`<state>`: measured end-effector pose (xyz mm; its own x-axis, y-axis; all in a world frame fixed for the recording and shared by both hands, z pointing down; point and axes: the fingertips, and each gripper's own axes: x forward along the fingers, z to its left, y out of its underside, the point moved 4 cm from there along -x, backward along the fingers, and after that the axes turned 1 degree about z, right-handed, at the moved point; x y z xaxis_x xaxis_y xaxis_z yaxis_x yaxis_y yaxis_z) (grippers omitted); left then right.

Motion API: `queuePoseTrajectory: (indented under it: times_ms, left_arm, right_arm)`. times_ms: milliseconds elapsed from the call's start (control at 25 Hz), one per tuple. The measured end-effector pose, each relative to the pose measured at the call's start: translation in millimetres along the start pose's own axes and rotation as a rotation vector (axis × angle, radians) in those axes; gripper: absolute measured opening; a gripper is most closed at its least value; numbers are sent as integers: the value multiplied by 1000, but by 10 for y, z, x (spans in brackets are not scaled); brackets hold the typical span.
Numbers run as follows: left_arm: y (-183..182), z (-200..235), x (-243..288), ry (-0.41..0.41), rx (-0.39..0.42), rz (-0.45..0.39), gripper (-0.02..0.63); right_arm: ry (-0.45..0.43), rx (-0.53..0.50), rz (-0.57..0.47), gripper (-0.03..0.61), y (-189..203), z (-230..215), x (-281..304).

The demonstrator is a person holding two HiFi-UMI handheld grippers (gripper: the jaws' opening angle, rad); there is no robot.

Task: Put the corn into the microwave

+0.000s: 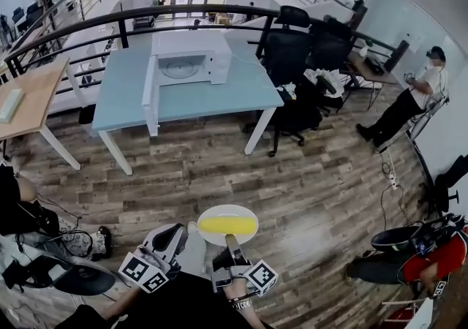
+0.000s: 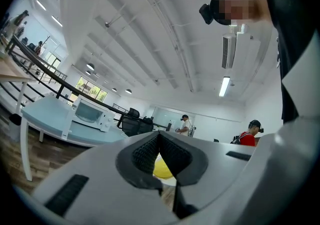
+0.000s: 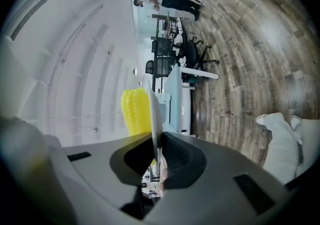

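Observation:
A yellow corn cob point(image 1: 227, 224) lies on a white plate point(image 1: 246, 236) held above the wooden floor, just in front of me. My right gripper point(image 1: 232, 246) is shut on the plate's near rim. In the right gripper view the plate point(image 3: 153, 111) runs edge-on between the jaws, with the corn point(image 3: 134, 111) on its left face. My left gripper point(image 1: 174, 237) hovers just left of the plate, shut with nothing in it. Through its jaws the left gripper view shows a bit of the corn point(image 2: 162, 168). The white microwave point(image 1: 186, 64) stands on a far table with its door point(image 1: 150, 93) swung open.
The microwave sits on a light blue table point(image 1: 241, 93), several steps ahead across the wooden floor point(image 1: 292, 188). Black office chairs point(image 1: 289, 57) crowd the table's right end. A wooden desk point(image 1: 29, 97) is at the left. A person point(image 1: 409, 101) stands at the far right.

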<state>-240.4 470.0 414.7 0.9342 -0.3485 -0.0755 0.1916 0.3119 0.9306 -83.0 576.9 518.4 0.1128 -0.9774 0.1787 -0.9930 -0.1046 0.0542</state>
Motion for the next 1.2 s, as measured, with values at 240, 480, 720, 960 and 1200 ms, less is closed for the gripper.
queuePoseTrajectory:
  times_ms: [240, 480, 720, 960, 1200]
  left_arm:
    - [-1, 144, 307, 18, -8, 17, 3]
    - [-38, 288, 665, 21, -10, 16, 3]
    - [-88, 498, 1029, 0, -12, 7, 3]
    - [-131, 533, 1336, 10, -9, 23, 3]
    - [-189, 667, 1790, 54, -6, 36, 3]
  right_arm:
    - [9, -2, -25, 32, -207, 7, 202]
    - [33, -18, -19, 32, -450, -11, 466]
    - [18, -28, 4, 32, -655, 69, 804]
    - [18, -21, 10, 32, -834, 122, 974]
    - [32, 3, -31, 32, -1079, 168, 1190]
